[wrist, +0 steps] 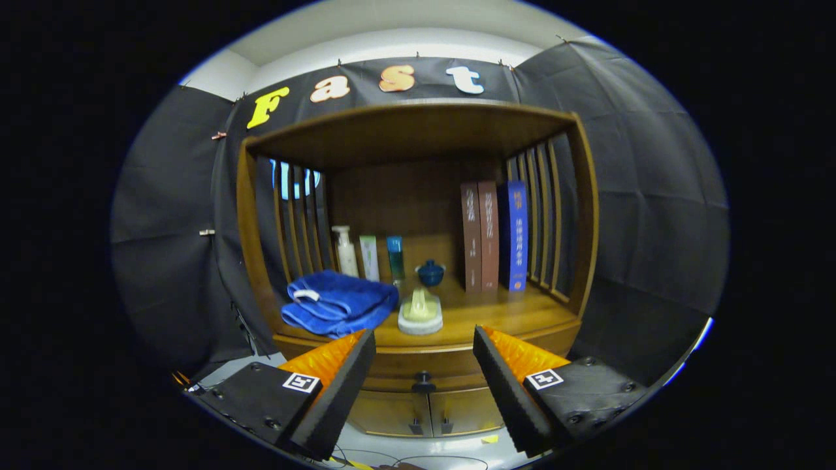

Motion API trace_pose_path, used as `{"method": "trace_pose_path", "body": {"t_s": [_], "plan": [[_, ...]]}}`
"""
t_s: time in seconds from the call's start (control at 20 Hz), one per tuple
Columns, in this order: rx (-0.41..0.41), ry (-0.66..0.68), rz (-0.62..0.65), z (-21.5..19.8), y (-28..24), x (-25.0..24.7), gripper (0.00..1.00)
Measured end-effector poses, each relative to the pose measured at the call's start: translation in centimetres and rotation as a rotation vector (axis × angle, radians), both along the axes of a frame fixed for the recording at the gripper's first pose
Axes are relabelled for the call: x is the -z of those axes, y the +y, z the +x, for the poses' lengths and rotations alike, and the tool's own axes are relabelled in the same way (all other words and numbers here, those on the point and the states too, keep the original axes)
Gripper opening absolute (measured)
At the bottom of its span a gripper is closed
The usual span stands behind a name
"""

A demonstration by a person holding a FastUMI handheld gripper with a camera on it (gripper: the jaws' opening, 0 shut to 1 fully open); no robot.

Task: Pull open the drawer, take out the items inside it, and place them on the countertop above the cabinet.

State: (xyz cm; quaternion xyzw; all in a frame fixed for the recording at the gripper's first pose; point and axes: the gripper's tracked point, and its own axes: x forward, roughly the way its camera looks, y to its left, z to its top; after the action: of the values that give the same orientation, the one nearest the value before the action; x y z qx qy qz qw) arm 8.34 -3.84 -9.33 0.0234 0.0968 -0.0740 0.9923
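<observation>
A wooden cabinet point(418, 356) stands straight ahead of me. Its drawer point(424, 375) is closed, and the dark round knob point(423, 378) sits between my two fingers, some way beyond them. My gripper point(424, 339) is open, its black-padded fingers point(346, 385) spread wide with nothing between them. The countertop point(496, 313) above the drawer carries a folded blue towel point(336, 301) on the left and a pale soap in a clear dish point(420, 313) near the front middle. What lies inside the drawer is hidden.
At the back of the shelf stand a white pump bottle point(344, 250), two slim tubes point(382, 256), a small blue lidded bowl point(430, 272) and three upright books point(493, 235). Two small doors with handles point(428, 425) sit below the drawer. Cables point(418, 460) lie on the floor.
</observation>
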Motion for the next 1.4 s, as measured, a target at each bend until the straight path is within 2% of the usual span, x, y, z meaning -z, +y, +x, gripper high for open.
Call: {"method": "trace_pose_path", "body": {"t_s": [0.15,0.35,0.65,1.4], "plan": [[-0.013,-0.065,-0.010,-1.9,0.7,-5.4,0.99],[-0.017,-0.068,0.011,-4.4,1.1,-7.8,0.99],[-0.030,-0.073,-0.016,-6.3,1.7,-8.7,0.99],[-0.037,-0.079,-0.021,-6.9,1.5,-8.6,0.99]]}}
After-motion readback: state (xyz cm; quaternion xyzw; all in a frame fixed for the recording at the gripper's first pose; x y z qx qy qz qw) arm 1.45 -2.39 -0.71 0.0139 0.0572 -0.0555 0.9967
